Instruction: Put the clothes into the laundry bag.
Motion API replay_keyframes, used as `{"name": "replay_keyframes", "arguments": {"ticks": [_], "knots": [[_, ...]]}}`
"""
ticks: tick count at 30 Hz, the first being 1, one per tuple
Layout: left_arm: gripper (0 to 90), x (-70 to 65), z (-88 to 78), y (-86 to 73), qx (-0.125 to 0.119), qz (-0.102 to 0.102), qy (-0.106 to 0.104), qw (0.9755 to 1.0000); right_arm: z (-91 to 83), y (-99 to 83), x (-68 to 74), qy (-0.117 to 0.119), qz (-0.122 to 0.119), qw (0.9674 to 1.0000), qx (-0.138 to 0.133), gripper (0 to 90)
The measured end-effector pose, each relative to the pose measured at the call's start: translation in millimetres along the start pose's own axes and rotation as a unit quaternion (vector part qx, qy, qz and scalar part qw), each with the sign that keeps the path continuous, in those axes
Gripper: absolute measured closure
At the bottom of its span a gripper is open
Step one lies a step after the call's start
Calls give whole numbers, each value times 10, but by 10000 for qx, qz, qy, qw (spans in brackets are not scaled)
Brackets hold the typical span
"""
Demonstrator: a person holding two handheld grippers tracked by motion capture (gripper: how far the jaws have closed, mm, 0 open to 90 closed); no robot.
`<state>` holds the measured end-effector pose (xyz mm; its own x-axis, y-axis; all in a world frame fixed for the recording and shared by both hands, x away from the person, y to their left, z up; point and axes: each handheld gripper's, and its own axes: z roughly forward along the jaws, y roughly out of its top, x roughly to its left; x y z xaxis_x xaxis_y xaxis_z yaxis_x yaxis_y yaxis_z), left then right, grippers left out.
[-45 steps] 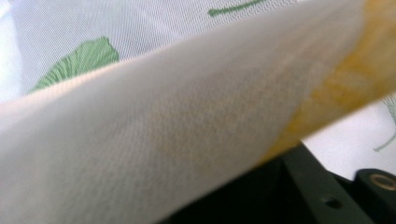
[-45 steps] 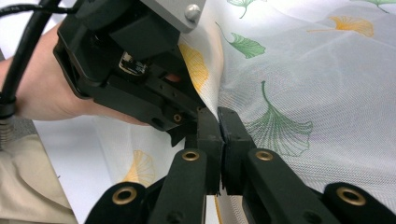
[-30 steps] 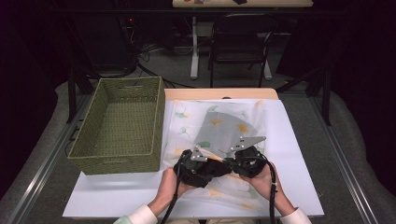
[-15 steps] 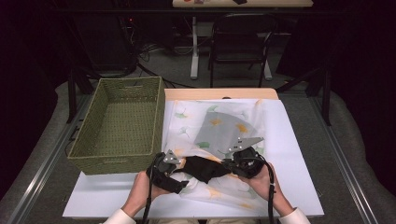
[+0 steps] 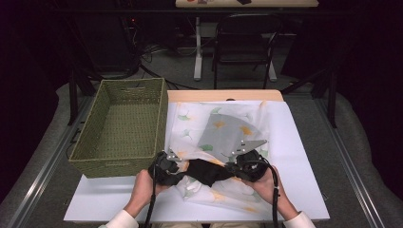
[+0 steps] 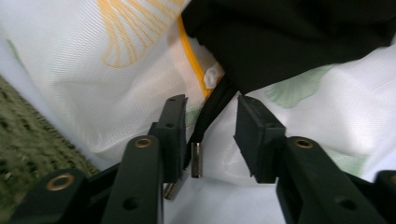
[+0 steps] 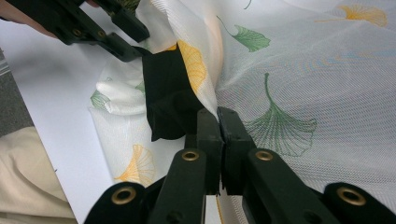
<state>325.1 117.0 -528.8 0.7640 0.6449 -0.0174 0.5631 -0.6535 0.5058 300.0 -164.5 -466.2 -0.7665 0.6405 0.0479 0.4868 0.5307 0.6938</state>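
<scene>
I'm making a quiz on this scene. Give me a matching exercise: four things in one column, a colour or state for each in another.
1. basket
2. left tongs
3. right tongs
4. mesh bag

a. shut on the mesh bag
b. white with leaf prints
c. green woven
d. jaws apart around a black cord

Pairs: 1-c, 2-d, 3-a, 4-b

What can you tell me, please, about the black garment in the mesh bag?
The black garment is soft, matte, crumpled cloth, half inside the sheer white mesh bag printed with ginkgo leaves. It lies on the white table between both hand-held grippers. A thin black cord with a metal tip hangs between the left hand-held gripper jaws.
</scene>
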Motion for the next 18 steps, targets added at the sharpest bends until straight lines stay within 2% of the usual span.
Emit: {"name": "replay_keyframes", "arguments": {"ticks": [4,10,11,14,16,18], "knots": [[720,-32,89,-6,247,136,-55,9996,3,-2,3,14,-8,10000,12,883],[851,-82,79,-2,287,258,-39,9992,4,-3,9,2,-16,10000,26,883],[853,-92,69,-1,257,238,-41,9994,3,-3,9,4,-22,10000,20,884],[858,-121,7,23,83,185,-283,9994,1,0,13,0,-29,10000,18,884],[858,-168,-27,63,-45,192,-439,9988,4,2,17,-3,-29,10000,22,884],[858,-218,-41,117,-120,268,-499,9983,5,3,19,2,-28,10000,18,884]]}}
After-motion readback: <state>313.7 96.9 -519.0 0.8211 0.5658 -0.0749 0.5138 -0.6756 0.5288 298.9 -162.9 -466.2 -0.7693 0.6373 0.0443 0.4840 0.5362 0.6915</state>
